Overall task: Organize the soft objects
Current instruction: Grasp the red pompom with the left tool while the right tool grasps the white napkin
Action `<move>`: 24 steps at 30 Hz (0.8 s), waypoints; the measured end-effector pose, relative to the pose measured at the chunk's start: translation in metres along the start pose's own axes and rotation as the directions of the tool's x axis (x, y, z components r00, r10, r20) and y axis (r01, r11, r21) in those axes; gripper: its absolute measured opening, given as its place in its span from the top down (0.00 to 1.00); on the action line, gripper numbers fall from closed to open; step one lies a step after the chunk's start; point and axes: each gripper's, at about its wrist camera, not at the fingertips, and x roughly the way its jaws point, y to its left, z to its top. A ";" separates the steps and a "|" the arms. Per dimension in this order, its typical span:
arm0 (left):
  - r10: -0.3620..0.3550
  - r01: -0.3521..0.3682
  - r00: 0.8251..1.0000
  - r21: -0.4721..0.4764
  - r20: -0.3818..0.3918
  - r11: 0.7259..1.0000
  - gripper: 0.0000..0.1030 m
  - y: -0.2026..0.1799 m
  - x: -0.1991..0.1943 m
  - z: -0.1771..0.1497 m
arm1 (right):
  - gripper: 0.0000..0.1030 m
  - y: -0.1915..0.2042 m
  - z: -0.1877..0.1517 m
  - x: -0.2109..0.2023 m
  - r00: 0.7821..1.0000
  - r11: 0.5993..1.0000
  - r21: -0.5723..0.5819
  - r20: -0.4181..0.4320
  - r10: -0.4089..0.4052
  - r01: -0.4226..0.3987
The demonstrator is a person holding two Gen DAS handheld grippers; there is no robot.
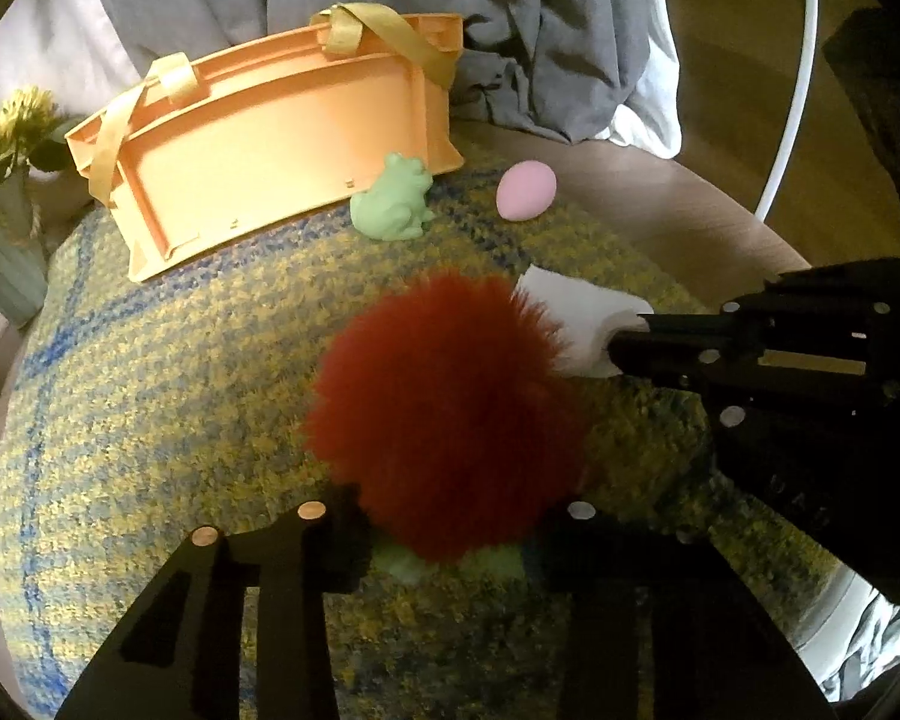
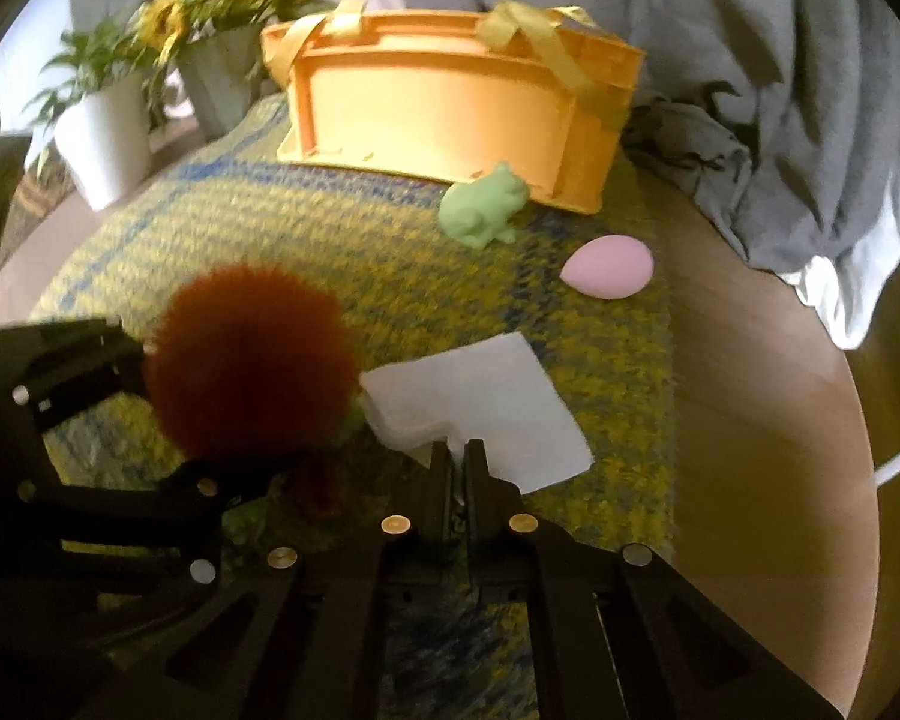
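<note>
A red fluffy pom-pom (image 1: pixel 444 414) sits between the fingers of my left gripper (image 1: pixel 450 540), which is closed around it; it also shows in the right wrist view (image 2: pixel 252 366). My right gripper (image 2: pixel 463 456) is shut on the edge of a folded white tissue (image 2: pixel 486 402), seen from the side in the left wrist view (image 1: pixel 582 324). A green soft frog (image 1: pixel 393 198) and a pink egg-shaped sponge (image 1: pixel 526 190) lie on the yellow-blue mat (image 1: pixel 168 372) near the orange basket (image 1: pixel 270 144).
The orange basket (image 2: pixel 444 114) with yellow handles stands at the back of the mat. Potted plants (image 2: pixel 108 120) stand at the back left. Grey cloth (image 2: pixel 780 90) lies behind and to the right. The bare round wooden table (image 2: pixel 762 420) shows on the right.
</note>
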 end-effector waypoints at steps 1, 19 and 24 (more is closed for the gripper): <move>-0.001 0.001 1.000 -0.006 0.005 1.000 0.67 0.001 -0.001 0.001 | 0.96 -0.001 0.001 -0.003 1.000 1.000 0.021 0.005 -0.001 0.001; 0.018 0.000 0.988 -0.114 0.156 0.993 0.70 0.030 -0.051 0.031 | 0.95 -0.013 0.029 -0.047 0.989 0.967 0.257 0.142 -0.034 -0.003; 0.032 -0.007 0.979 -0.124 0.199 0.992 0.70 0.035 -0.065 0.040 | 0.95 -0.013 0.039 -0.062 0.980 0.963 0.269 0.195 -0.043 -0.012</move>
